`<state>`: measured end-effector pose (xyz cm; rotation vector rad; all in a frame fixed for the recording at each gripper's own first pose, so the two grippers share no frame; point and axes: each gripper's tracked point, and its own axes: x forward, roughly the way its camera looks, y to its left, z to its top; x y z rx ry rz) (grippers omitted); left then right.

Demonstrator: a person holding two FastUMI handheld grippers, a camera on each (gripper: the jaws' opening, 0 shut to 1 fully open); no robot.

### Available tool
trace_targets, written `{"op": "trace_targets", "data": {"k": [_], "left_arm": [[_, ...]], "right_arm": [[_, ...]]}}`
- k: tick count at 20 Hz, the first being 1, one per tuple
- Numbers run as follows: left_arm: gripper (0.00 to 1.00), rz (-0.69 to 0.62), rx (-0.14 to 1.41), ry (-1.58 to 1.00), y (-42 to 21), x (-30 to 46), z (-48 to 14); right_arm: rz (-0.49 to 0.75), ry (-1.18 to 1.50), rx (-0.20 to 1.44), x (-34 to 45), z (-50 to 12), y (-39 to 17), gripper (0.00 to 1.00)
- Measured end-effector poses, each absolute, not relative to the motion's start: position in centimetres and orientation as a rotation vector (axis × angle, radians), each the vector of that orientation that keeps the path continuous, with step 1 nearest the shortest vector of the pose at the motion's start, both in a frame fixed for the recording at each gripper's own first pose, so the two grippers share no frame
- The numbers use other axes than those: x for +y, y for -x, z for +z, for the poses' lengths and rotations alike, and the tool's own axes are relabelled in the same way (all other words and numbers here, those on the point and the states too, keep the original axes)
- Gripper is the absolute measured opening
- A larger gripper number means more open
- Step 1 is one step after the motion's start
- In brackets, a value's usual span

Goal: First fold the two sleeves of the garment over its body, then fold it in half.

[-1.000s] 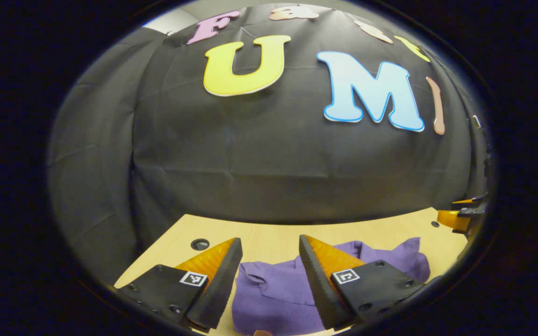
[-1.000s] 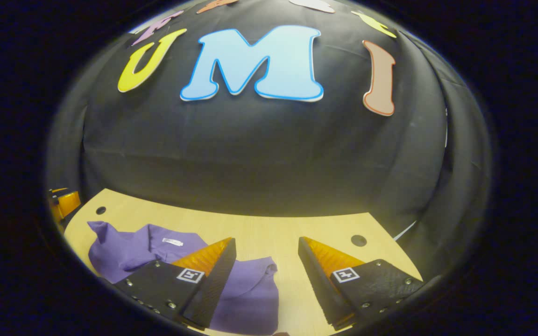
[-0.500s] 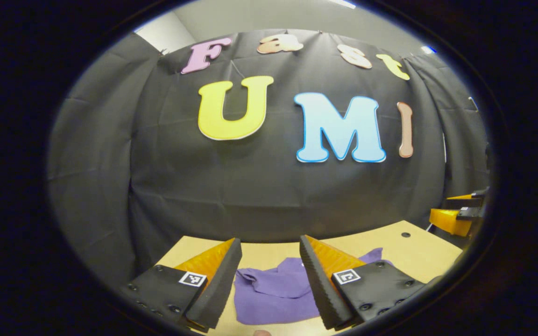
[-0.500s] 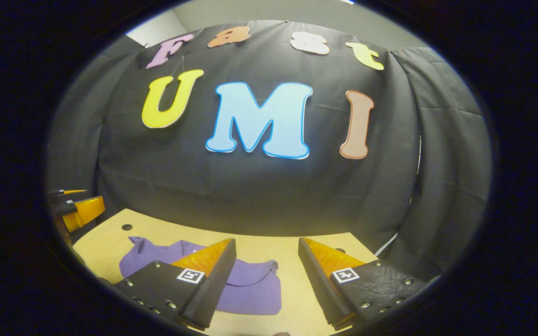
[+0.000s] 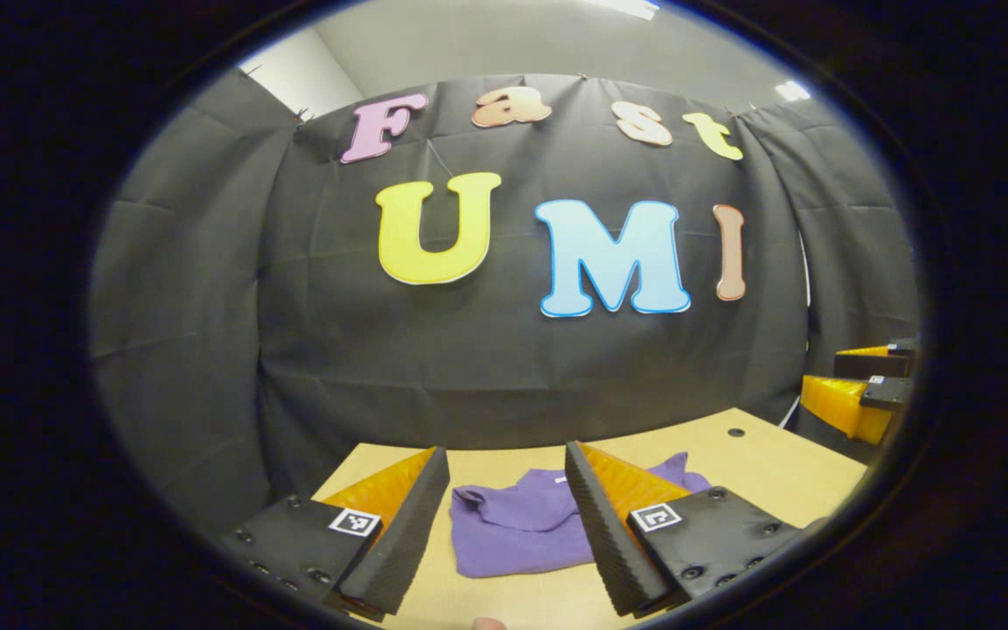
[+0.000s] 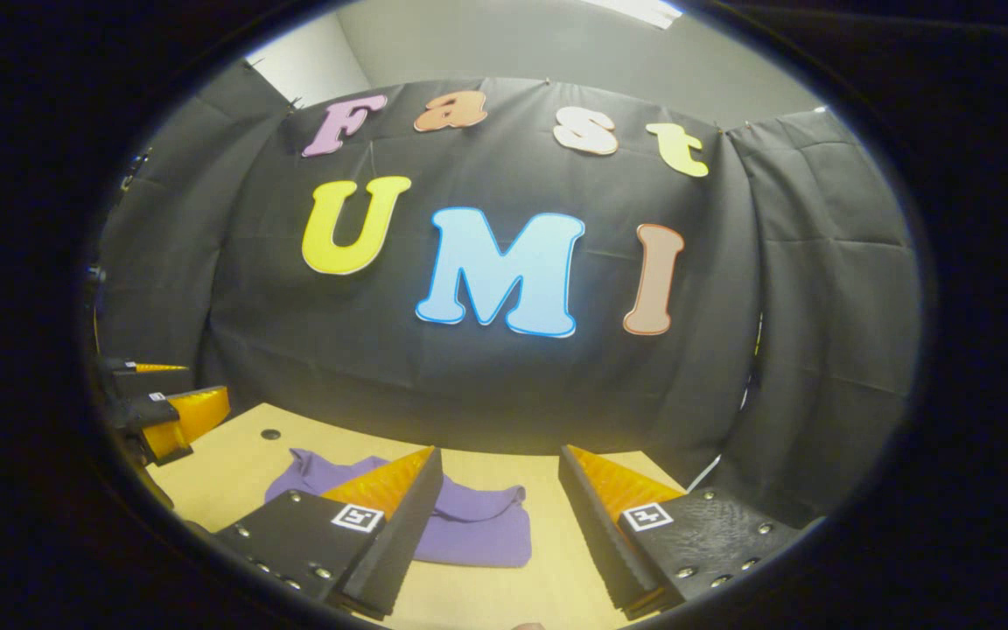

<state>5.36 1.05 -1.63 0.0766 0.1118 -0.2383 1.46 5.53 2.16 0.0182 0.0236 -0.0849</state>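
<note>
A purple garment (image 5: 526,527) lies folded into a compact shape on the light wooden table (image 5: 775,468), collar end toward the black wall. My left gripper (image 5: 504,516) hovers open above and in front of it, nothing between its fingers. In the right gripper view the same garment (image 6: 478,529) sits left of centre, partly behind the left finger. My right gripper (image 6: 497,516) is open too, raised off the table. The other gripper shows as orange and black parts at the right edge (image 5: 863,394) of the left gripper view and at the left edge (image 6: 158,407) of the right gripper view.
The table (image 6: 224,459) has small round holes near its corners (image 5: 735,432) (image 6: 269,434). The black cloth wall stands close behind its far edge. Bare wood surrounds the garment on all sides.
Both grippers have pulled back and risen away from the garment, which now looks smaller and farther off. The garment itself lies still. Both grippers stay open.
</note>
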Motion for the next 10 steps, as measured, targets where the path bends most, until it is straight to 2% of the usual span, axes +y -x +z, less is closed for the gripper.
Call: {"op": "trace_targets", "data": {"k": [2, 5, 10], "left_arm": [[0.87, -0.237, 0.111, -0.076, -3.7, 0.7, -1.4], [0.89, -0.221, 0.096, -0.069, -1.8, 0.7, -1.0], [0.89, -0.19, 0.067, -0.077, -1.0, 1.0, -0.3]], "right_arm": [[-0.09, -0.02, 0.026, 5.6, 2.3, -0.1, 0.84], [-0.104, -0.009, 0.027, 5.2, 2.3, 1.6, 0.84], [-0.101, -0.068, 0.033, 4.1, 1.7, 2.2, 0.84]]}}
